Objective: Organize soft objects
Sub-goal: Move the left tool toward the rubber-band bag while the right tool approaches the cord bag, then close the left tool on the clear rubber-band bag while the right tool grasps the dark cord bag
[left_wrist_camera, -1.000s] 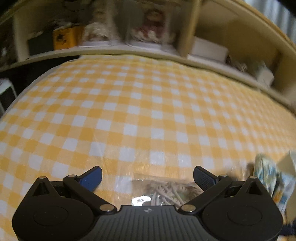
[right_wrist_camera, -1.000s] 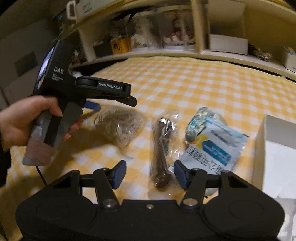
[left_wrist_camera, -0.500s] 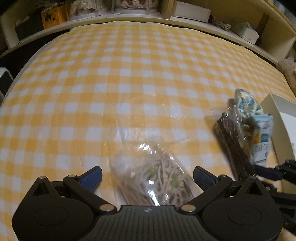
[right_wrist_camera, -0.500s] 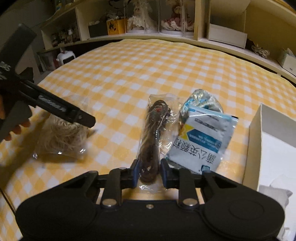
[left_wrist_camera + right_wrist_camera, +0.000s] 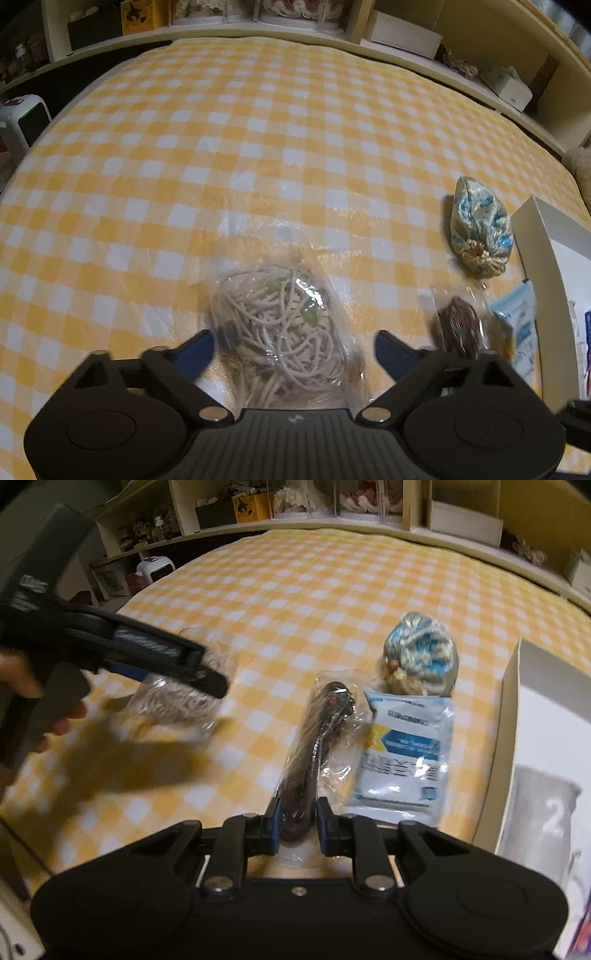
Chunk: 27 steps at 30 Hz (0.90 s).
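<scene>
Closing on two bags: right gripper (image 5: pixel 297 829) is pinching the dark cord bag (image 5: pixel 314 746) at its near end, by the bed's right edge; left gripper (image 5: pixel 291 350) jaws narrowing around the noodle-cord bag (image 5: pixel 284 332), not pressing yet. Light, floppy, slippery film; grip mid-bulk.

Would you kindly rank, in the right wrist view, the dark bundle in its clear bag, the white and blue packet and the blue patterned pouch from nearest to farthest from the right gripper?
1. The dark bundle bag, between the closing pads of the right gripper.
2. The white and blue packet, just right of it.
3. The blue patterned pouch, behind the packet, farthest.
</scene>
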Available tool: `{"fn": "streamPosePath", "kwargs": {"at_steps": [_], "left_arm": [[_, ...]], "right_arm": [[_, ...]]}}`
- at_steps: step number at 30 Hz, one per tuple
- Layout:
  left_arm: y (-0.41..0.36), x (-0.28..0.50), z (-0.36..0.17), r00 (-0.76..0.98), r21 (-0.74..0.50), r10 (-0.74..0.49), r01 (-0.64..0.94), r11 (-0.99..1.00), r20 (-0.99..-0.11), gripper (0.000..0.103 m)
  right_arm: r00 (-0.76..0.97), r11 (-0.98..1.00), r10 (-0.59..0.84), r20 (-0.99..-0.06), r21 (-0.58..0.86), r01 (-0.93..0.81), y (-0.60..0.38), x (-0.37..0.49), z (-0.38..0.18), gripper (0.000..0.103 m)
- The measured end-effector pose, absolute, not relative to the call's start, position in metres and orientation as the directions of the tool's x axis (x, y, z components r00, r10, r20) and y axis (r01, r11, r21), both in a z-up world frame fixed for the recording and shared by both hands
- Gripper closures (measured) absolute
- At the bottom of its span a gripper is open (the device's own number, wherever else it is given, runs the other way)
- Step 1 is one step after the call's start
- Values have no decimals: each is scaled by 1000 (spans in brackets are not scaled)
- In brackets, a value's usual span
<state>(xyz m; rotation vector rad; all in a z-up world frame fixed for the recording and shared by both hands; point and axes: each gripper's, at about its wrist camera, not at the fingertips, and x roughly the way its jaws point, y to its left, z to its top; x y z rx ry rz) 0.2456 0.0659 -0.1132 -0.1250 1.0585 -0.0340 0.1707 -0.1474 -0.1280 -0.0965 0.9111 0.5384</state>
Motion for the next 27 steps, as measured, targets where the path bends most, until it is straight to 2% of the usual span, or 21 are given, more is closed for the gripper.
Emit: {"fn": "streamPosePath", "kwargs": {"at_steps": [3, 6, 11, 13, 18, 27], "left_arm": [[63, 245, -111, 496, -72, -79, 34, 997, -865, 23], [57, 244, -110, 483, -44, -100, 127, 991, -870, 26], [25, 229, -109, 422, 46, -129, 381, 923, -898, 27], [18, 223, -109, 408, 51, -136, 416, 908, -903, 26], [14, 221, -114, 416, 18, -131, 335, 942, -900, 22], [34, 219, -114, 460, -107, -137, 91, 990, -877, 21]], "right_arm": [[455, 857, 422, -784, 182, -482, -152, 159, -125, 83], [434, 852, 443, -784, 219, -475, -157, 151, -120, 83], [447, 868, 468, -763, 300, -396, -169, 153, -117, 72], [451, 869, 477, -754, 327, -372, -170, 156, -119, 68], [457, 878, 472, -754, 359, -316, -165, 166, -127, 56], [465, 911, 393, -793, 267, -315, -147, 171, -137, 55]]}}
